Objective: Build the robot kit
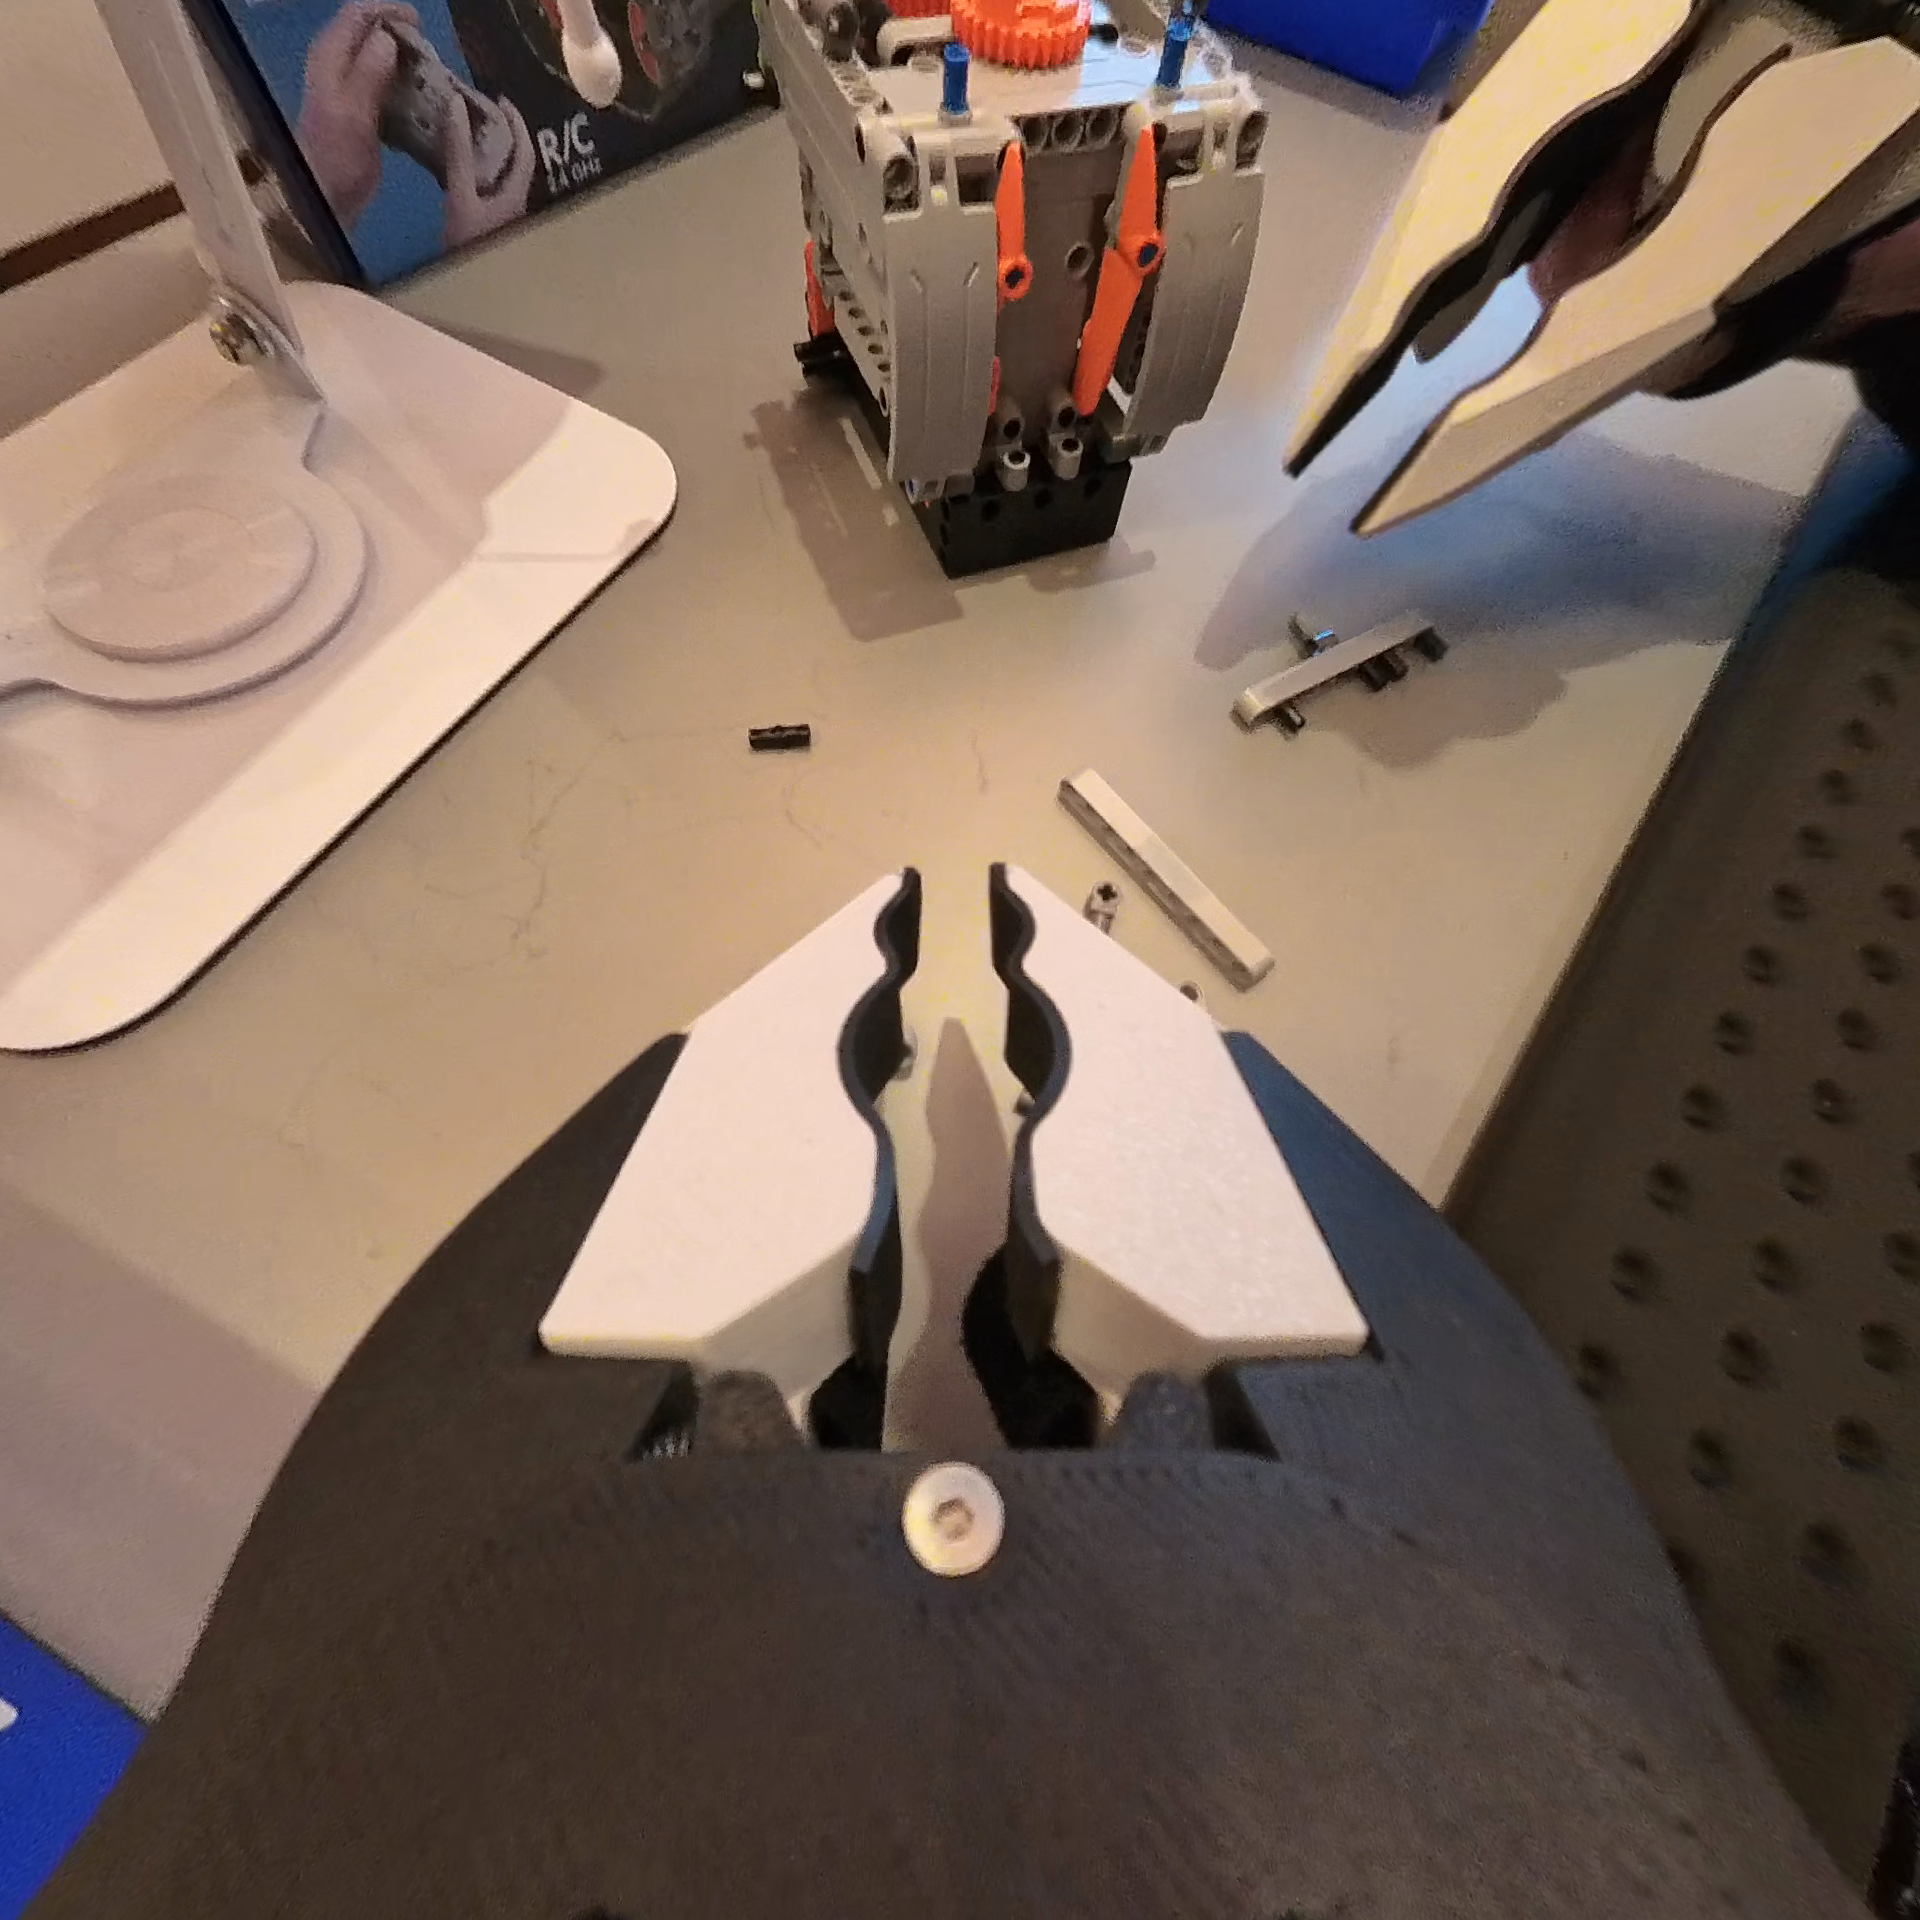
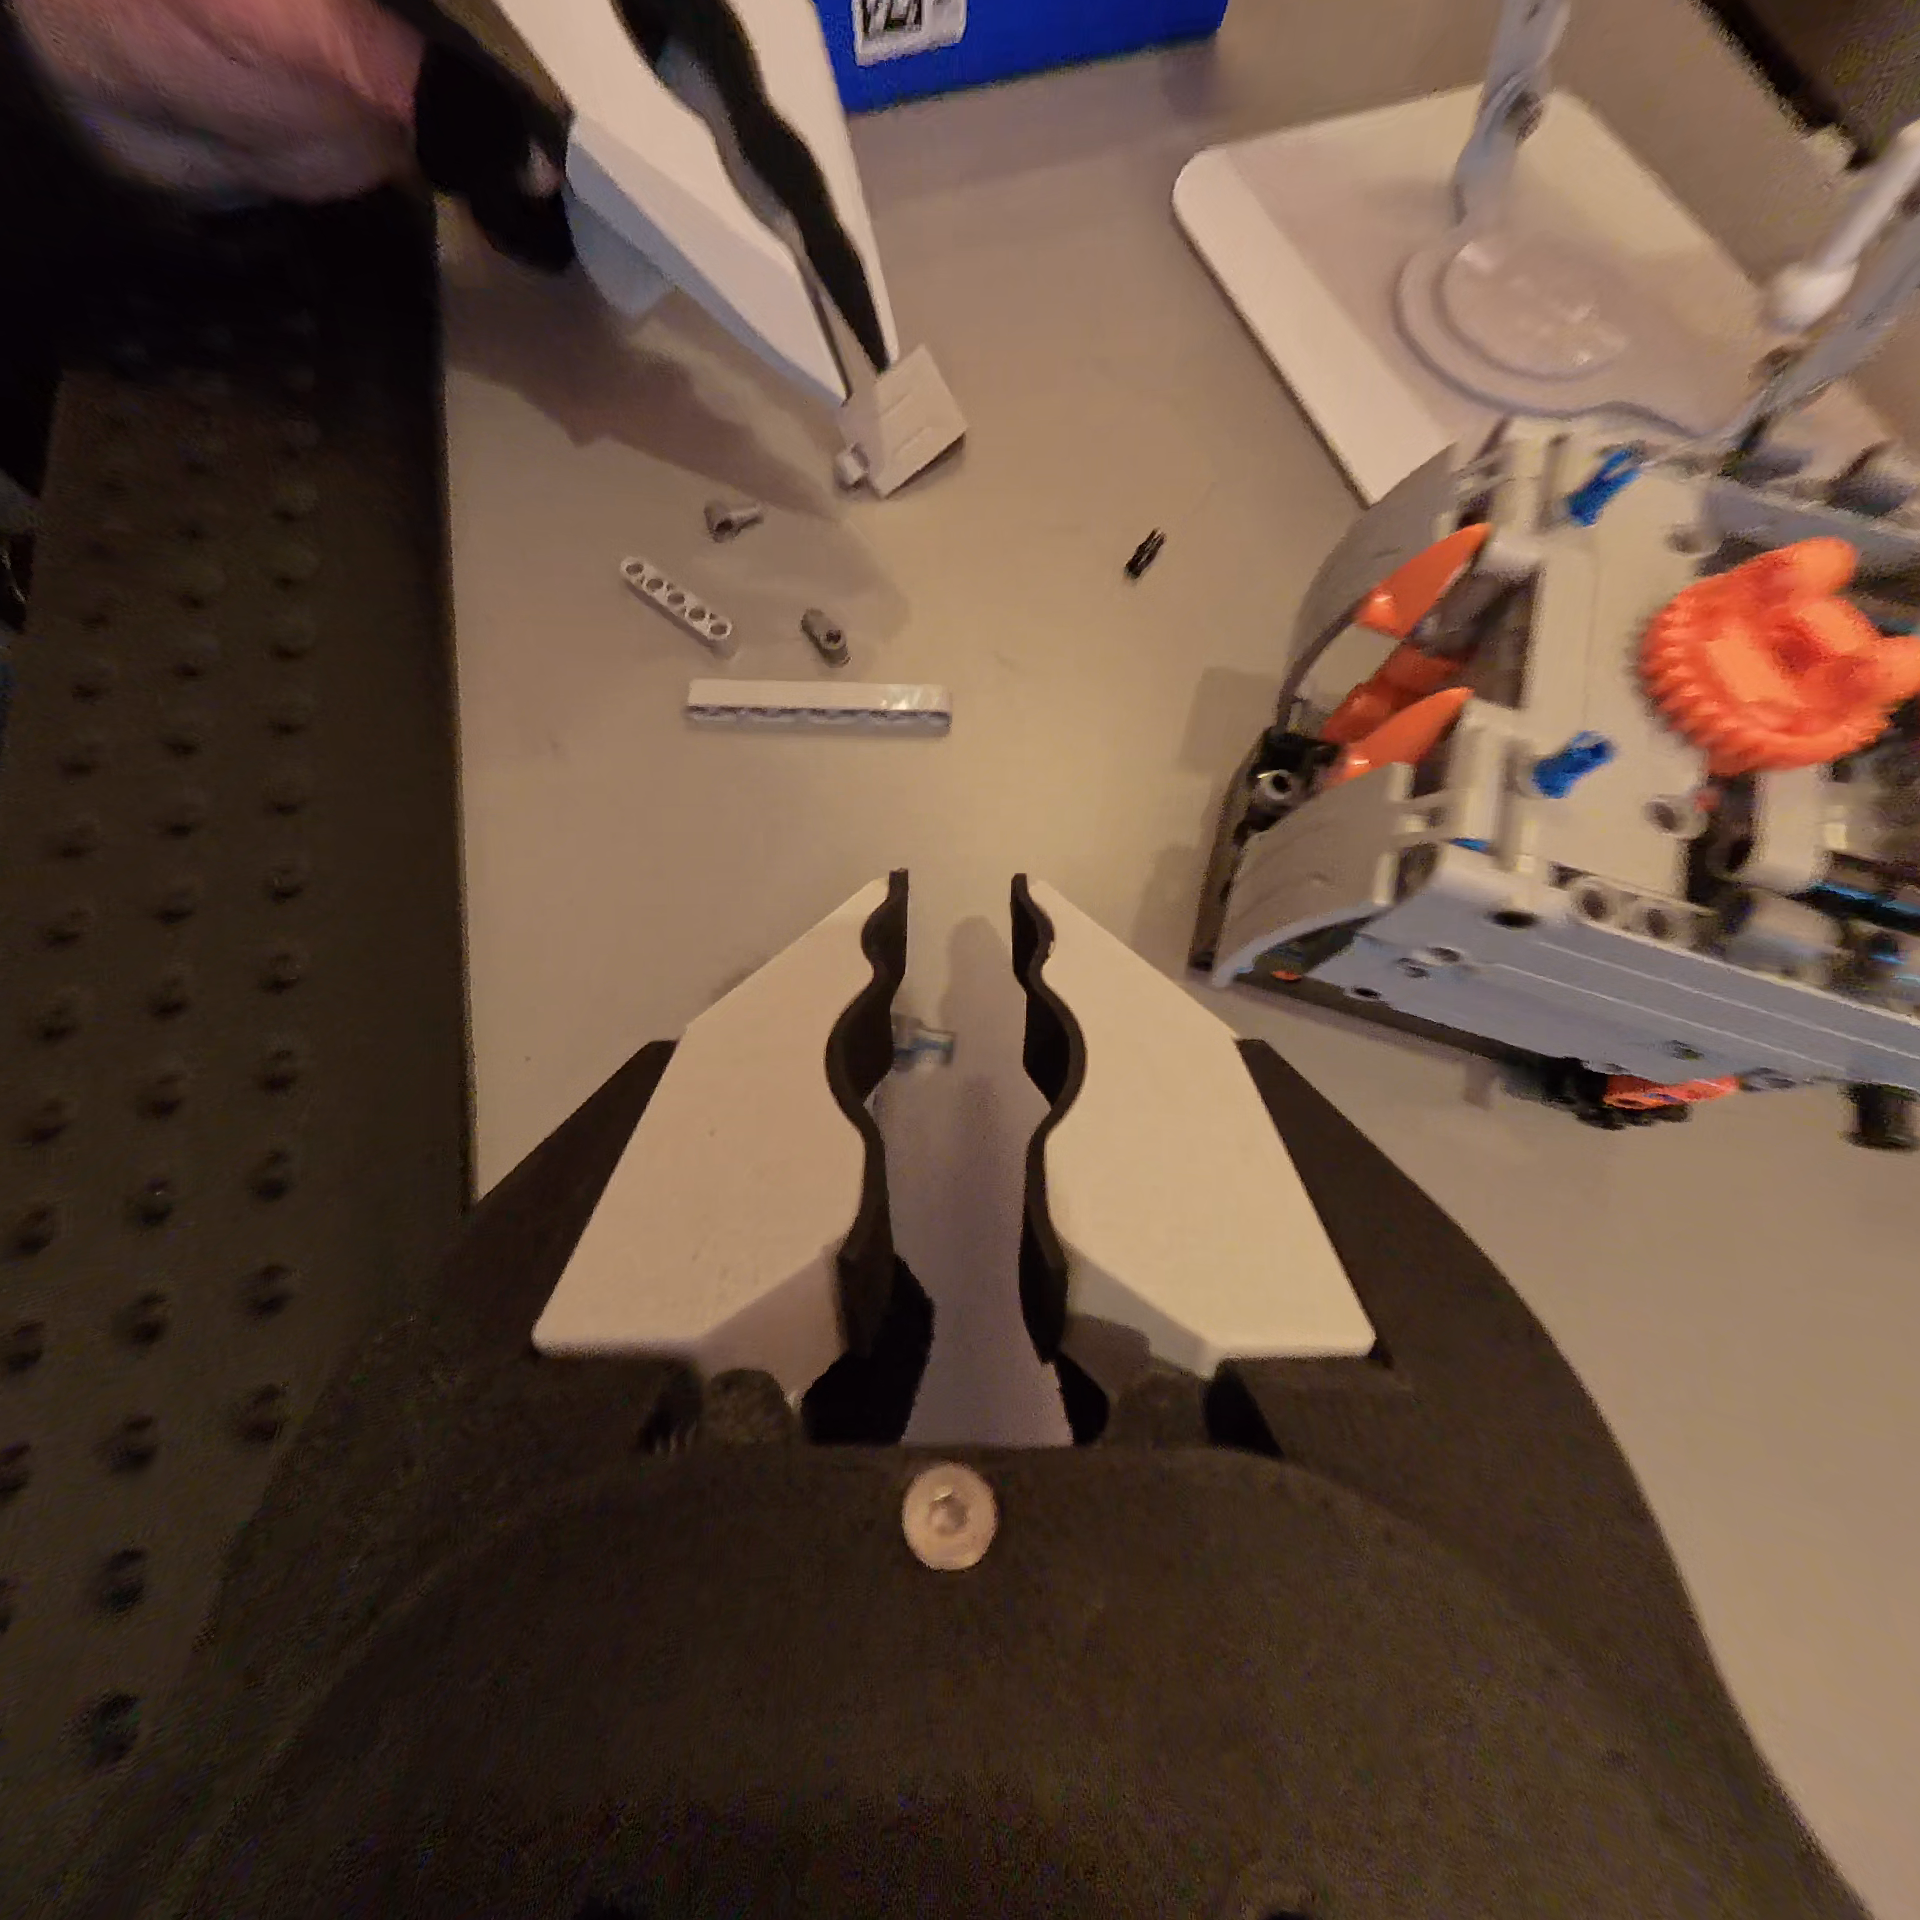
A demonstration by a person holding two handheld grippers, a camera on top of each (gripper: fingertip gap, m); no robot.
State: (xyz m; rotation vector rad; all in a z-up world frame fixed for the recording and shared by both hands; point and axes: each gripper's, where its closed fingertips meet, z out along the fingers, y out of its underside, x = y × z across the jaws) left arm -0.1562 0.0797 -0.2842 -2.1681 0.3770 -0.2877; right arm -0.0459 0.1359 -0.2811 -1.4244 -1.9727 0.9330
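1. The left tongs [image 1: 954, 883] sit low over the grey desk [image 1: 644, 831]. Their white tips stand a narrow gap apart, and bare desk shows between them in the left wrist view.
2. From the right wrist view, a small grey panel piece [image 2: 902, 431] stands on the desk right at the tips of these tongs. I cannot tell whether it is pinched or only touched.
3. The right tongs [image 2: 958, 883] are parted with nothing between the tips. In the left wrist view they hang above the desk, clear of it.
4. A little blue-grey pin [image 2: 923, 1041] shows on the desk under the right tongs, partly hidden by one finger.
5. A long grey beam [image 1: 1164, 878] lies flat just beside the left tongs, with a small grey connector [image 1: 1103, 899] next to it.
6. A grey beam with black pins [image 1: 1340, 670] lies farther out, below the right tongs.
7. A short holed beam [image 2: 675, 603] lies near the desk's edge.
8. A single black pin [image 1: 779, 738] lies apart from the rest, between the left tongs and the model.
9. The brick-built model [image 1: 1023, 312], grey with orange blades, blue pins and an orange gear on top, stands upright at the back of the desk.
10. A white stand base [image 1: 312, 623] lies to the model's left, with a printed box [image 1: 468, 135] behind it.
11. A dark studded mat [image 1: 1766, 1039] runs along the desk's edge.
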